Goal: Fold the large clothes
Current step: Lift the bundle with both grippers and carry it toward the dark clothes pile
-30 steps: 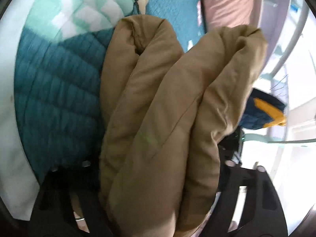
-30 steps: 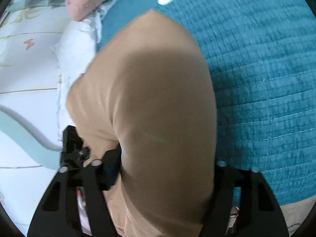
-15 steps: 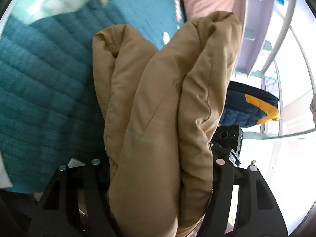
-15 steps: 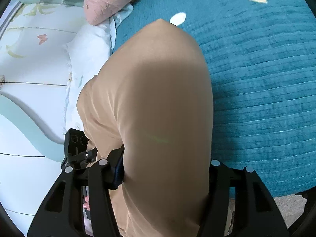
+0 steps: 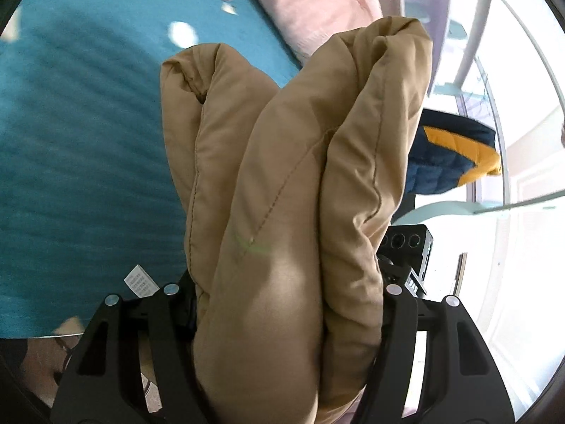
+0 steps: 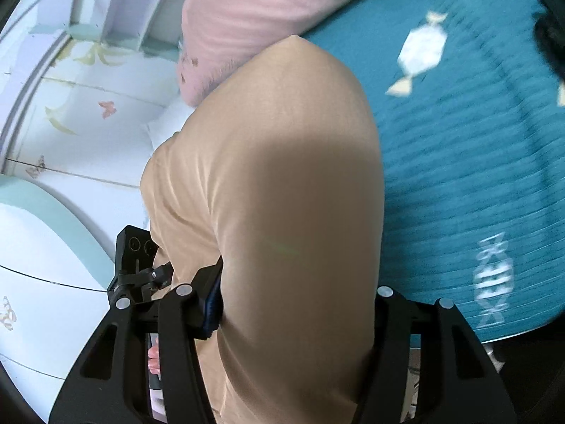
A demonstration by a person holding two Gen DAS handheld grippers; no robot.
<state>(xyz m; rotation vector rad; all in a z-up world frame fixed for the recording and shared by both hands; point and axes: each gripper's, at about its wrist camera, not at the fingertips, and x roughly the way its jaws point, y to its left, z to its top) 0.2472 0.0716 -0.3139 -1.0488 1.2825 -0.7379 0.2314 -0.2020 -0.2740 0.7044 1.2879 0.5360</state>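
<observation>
Both claws have swung toward the pink pillow [image 6: 247, 17] since a second ago, carrying the tan padded jacket [image 5: 282, 194] above the teal quilt [image 5: 81, 141]. Left claw [image 5: 286, 300] pinches a thick bunched fold of it; right claw [image 6: 296, 304] clamps another smooth fold. Beyond the jacket, away from the pillow, lies a navy-and-yellow garment [image 5: 448, 155].

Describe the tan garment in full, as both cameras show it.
The tan garment is padded, smooth, matte cloth with stitched seams, bunched into thick folds. A white label hangs at its lower edge. The left gripper and right gripper each clamp a bundle of it, above the blue bedspread, near a pink pillow.
</observation>
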